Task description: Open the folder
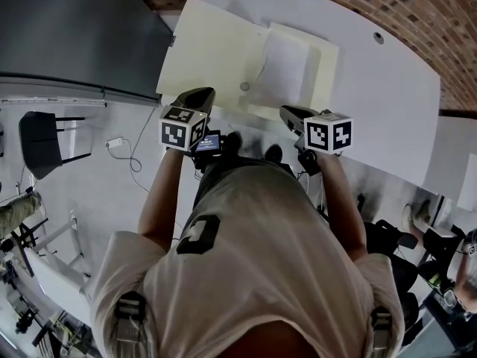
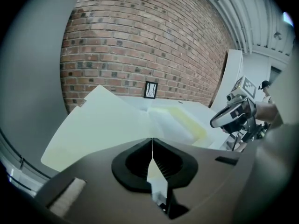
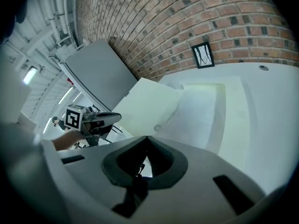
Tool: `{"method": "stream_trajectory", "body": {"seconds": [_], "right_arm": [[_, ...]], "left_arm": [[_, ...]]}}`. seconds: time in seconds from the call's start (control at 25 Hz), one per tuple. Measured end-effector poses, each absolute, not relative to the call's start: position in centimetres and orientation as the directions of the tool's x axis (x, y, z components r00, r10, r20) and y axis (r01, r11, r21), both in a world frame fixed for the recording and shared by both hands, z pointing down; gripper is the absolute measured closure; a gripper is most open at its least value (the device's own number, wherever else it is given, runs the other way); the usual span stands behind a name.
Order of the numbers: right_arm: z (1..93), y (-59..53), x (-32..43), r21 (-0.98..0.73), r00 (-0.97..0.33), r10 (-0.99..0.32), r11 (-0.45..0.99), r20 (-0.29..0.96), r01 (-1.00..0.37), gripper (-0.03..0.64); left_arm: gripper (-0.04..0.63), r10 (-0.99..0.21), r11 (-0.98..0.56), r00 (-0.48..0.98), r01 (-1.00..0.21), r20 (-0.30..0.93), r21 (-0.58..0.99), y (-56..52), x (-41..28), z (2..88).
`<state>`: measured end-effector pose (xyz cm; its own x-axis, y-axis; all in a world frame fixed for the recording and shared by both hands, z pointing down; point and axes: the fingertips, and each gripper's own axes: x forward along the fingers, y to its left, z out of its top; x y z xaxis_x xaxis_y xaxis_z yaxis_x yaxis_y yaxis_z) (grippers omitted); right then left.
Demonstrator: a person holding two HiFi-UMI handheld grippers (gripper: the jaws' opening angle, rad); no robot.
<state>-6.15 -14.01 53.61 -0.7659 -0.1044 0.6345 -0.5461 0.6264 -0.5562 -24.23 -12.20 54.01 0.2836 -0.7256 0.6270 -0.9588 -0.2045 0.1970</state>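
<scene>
Since the folder (image 1: 216,51) lies spread flat on the white desk (image 1: 387,88), with its cover (image 1: 197,47) thrown out to the left and the inside showing, we judge the opening itself to be done and only the withdrawal in hand. We hold the left tool (image 2: 152,146) with its jaws pressed together and nothing between them. The right tool (image 3: 146,141) is closed and empty in the same way. Both hang at the near edge of the desk, short of the folder and touching no part of it.

The folder sits toward the left end of the desk. Its cover seems to overhang the near left corner, though we cannot tell by how much. If anything is left to do, we think it would be a light push to bring that flap fully onto the desk. Closed jaws could do this with a flat nudge along the card's edge, since the sheet looks stiff enough to slide without buckling.

The cover is pale cream card, matte and flat, with sharp straight edges. On the right half lie whiter sheets (image 1: 287,66), thin and slightly offset from one another. A small round stud (image 1: 244,86) sits near the fold, perhaps a fastener. The desk is smooth, plain and curved along its far right side, with a rough brick wall (image 2: 140,41) beyond it.
</scene>
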Motion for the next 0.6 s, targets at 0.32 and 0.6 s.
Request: {"method": "stream_trajectory", "body": {"seconds": [0.32,0.6], "right_arm": [[52.8,-13.1,-6.9,-0.565,-0.785,-0.097,0.641,0.611,-0.519,0.612],[52.3,-12.9,-7.1,-0.559,-0.788,-0.098,0.651,0.608,-0.513,0.612]], "left_arm": [[0.589,-0.689,-0.338,0.4,-0.915,0.604,0.22,-12.1,-20.6,52.6],[0.589,-0.69,-0.378,0.427,-0.901,0.585,0.212,-12.6,-19.8,51.6]]}}
